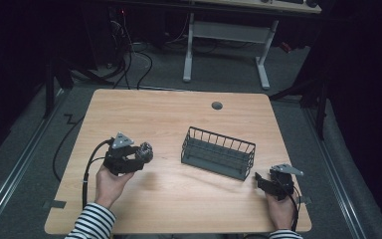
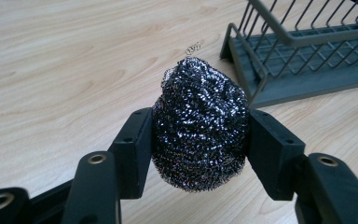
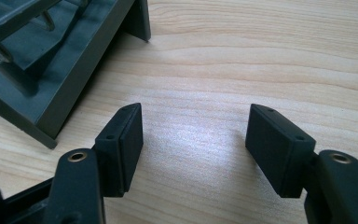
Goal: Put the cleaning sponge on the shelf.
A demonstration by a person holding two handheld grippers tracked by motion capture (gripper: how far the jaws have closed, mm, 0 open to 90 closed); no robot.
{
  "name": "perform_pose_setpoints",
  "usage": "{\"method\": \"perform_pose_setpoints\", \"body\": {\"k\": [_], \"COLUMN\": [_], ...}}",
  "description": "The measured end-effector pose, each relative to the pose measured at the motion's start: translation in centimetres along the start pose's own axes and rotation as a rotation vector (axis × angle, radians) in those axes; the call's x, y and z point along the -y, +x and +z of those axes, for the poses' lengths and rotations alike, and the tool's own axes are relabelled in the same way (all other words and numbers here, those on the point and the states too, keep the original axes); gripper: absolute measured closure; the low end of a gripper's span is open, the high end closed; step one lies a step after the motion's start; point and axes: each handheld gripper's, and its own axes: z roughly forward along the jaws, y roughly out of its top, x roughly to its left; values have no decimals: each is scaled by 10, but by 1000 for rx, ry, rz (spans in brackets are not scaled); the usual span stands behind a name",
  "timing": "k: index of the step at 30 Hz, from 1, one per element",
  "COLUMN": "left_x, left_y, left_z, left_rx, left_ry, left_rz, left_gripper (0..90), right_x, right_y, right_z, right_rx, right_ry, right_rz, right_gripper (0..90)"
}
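L gripper [image 2: 200,140] clamps steel scourer [image 2: 199,130] over wood table [image 1: 144,107], dark room; R gripper [image 3: 196,140] jaws apart, empty.

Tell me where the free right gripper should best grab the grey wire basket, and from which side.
Probably the top rail of the short end wall nearest the right gripper, whose jaws stand open. On the wire basket that rail is a thin bar with open space under it, so one jaw can slip inside and one outside. Come from above, at its right end.
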Motion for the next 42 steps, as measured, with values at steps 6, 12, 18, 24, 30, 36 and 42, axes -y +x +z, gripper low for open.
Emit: {"method": "perform_pose_setpoints", "body": {"k": [6, 12, 18, 24, 30, 36, 42], "left_x": [-12, -25, -37, -52, -65, -78, -88], "left_y": [-4, -10, -16, -24, -30, -38, -47], "left_z": [1, 2, 3, 6, 9, 14, 22], "left_rx": [38, 58, 75, 100, 127, 138, 160], "left_ry": [-5, -13, -16, -16, -18, -22, -23], "left_rz": [1, 21, 43, 65, 80, 107, 118], "left_gripper": [446, 447, 447, 447, 446, 447, 447], "right_x": [0, 0, 0, 0, 0, 0, 0], "right_y": [0, 0, 0, 0, 0, 0, 0], "right_z": [0, 0, 0, 0, 0, 0, 0], "right_rx": [0, 0, -1, -2, -1, 0, 1], "right_ry": [0, 0, 0, 0, 0, 0, 3], "right_rz": [0, -1, 0, 0, 2, 2, 1], "right_gripper": [369, 369, 368, 367, 367, 367, 367]}}
